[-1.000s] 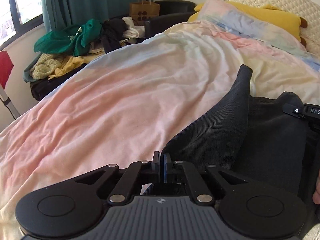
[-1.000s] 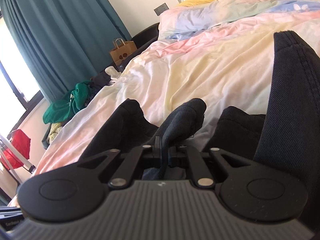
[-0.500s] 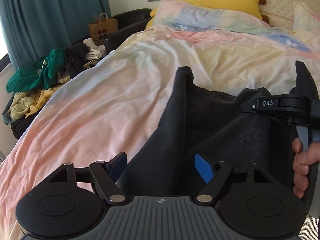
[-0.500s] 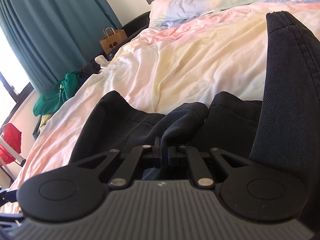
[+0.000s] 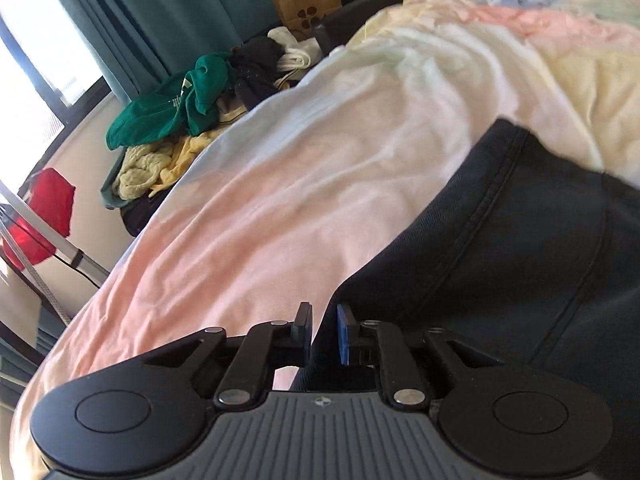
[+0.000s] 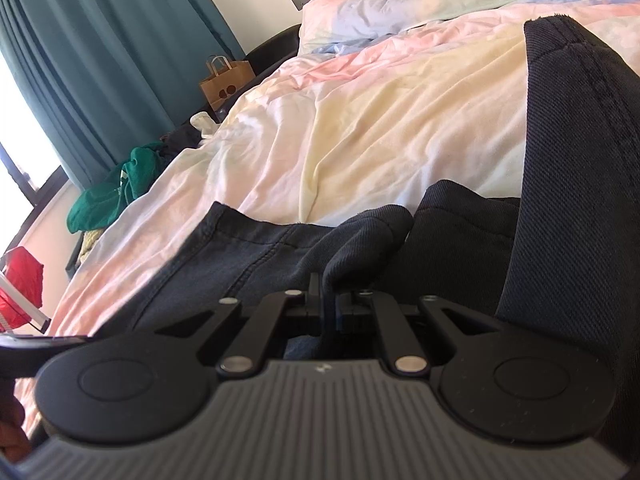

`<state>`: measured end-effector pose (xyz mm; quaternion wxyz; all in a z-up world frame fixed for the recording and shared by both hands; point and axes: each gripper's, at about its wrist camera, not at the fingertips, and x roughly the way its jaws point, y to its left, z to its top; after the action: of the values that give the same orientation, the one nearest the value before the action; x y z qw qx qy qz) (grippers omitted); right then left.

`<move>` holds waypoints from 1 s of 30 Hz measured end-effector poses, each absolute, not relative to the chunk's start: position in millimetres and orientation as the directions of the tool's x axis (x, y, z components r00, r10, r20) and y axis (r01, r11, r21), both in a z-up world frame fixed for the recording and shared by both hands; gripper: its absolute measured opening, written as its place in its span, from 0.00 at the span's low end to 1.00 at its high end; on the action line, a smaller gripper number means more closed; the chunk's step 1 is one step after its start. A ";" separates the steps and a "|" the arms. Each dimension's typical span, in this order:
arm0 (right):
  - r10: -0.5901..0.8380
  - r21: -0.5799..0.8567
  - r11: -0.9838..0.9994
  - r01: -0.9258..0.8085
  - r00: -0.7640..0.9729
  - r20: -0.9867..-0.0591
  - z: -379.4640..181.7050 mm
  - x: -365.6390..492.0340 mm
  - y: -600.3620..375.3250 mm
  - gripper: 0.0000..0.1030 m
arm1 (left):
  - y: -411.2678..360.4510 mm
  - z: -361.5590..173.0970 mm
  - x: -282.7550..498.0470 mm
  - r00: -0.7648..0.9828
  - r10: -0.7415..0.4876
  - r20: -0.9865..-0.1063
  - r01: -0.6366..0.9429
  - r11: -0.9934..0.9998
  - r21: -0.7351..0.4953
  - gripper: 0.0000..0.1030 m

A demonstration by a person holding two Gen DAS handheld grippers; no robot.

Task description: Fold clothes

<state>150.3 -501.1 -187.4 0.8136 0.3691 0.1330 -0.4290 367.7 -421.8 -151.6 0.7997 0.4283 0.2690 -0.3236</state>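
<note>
My left gripper has jaws narrowly spread astride the near-left edge of the dark trousers on the duvet. My right gripper pinches a fold. Heavy, floppy twill; stitched seams seem the best hold.

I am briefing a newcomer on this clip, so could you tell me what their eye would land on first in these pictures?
First the dark denim garment, rearing up at the right of the right wrist view and spread over the pastel duvet. Then the right gripper, shut on a fold of that garment. Past the bed's far edge, a heap of clothes topped by a green top lies below teal curtains.
</note>
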 end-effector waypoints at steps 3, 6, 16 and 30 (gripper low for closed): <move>-0.600 0.485 0.361 0.796 0.597 -0.533 -188.5 150.3 -501.7 0.07 | -396.8 -145.4 351.8 0.646 -0.341 -0.683 0.760 0.367 0.536 0.35; -0.596 0.488 0.362 0.794 0.600 -0.533 -188.9 149.4 -503.6 0.07 | -353.6 -122.1 345.7 0.613 -0.377 -0.694 0.785 0.390 0.482 0.66; -0.596 0.471 0.375 0.798 0.597 -0.537 -188.6 149.6 -502.8 0.07 | -170.0 -81.8 318.2 0.671 -0.252 -0.697 0.726 0.414 0.549 0.80; -0.621 0.409 0.405 0.818 0.574 -0.534 -186.3 154.9 -493.9 0.08 | -54.8 -112.5 408.9 0.783 0.164 -0.600 0.406 0.596 0.693 0.84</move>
<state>154.9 -493.9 -186.3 0.8246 0.3273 0.1505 -0.4362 408.9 -54.8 -112.5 0.8335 0.4436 0.3214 -0.0728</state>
